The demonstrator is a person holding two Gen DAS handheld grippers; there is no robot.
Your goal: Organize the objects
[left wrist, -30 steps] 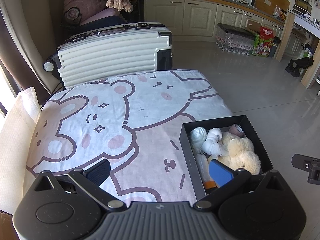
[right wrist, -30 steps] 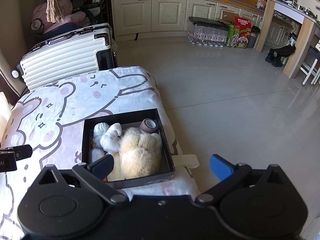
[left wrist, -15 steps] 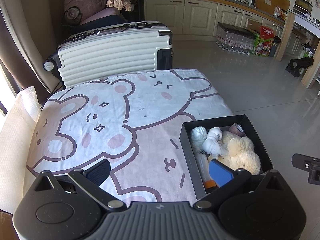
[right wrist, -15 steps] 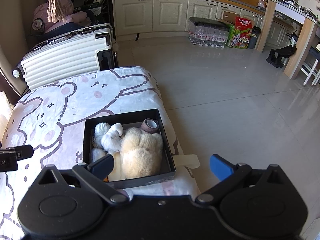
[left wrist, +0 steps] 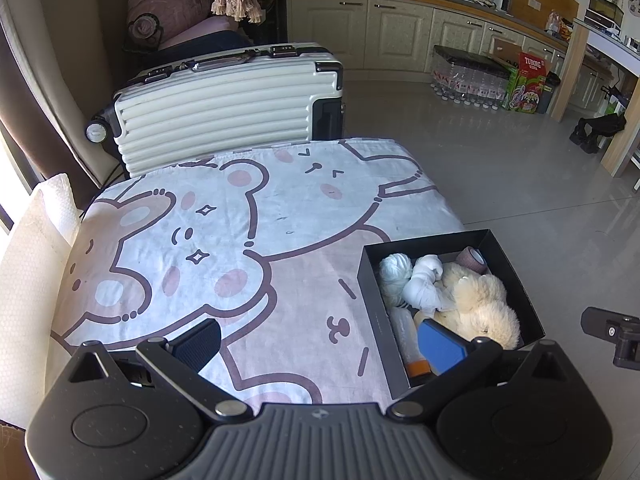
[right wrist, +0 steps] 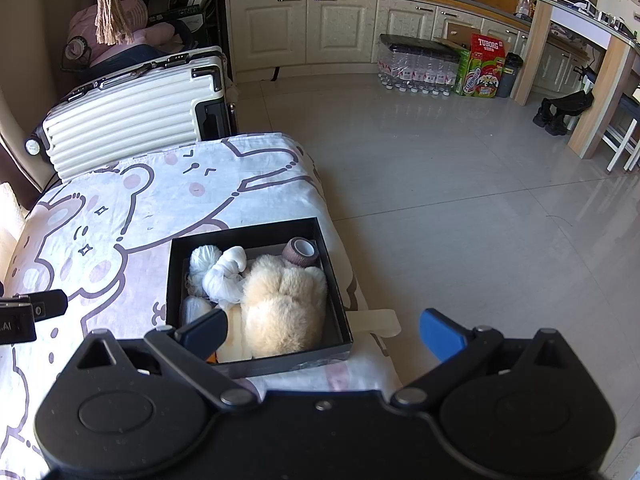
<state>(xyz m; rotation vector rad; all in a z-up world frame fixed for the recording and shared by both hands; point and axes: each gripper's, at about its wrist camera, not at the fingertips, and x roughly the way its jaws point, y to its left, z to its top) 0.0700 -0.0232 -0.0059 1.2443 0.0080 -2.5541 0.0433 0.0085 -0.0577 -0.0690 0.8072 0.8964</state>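
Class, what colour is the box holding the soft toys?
Black box, seen best from the right wrist view.

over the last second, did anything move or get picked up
Nothing visibly changed. Both the left gripper and the right gripper stay open and empty, hovering in the same spots near the black box. The plush toy, white yarn, knotted white cloth and brown tape roll lie in the box as before.
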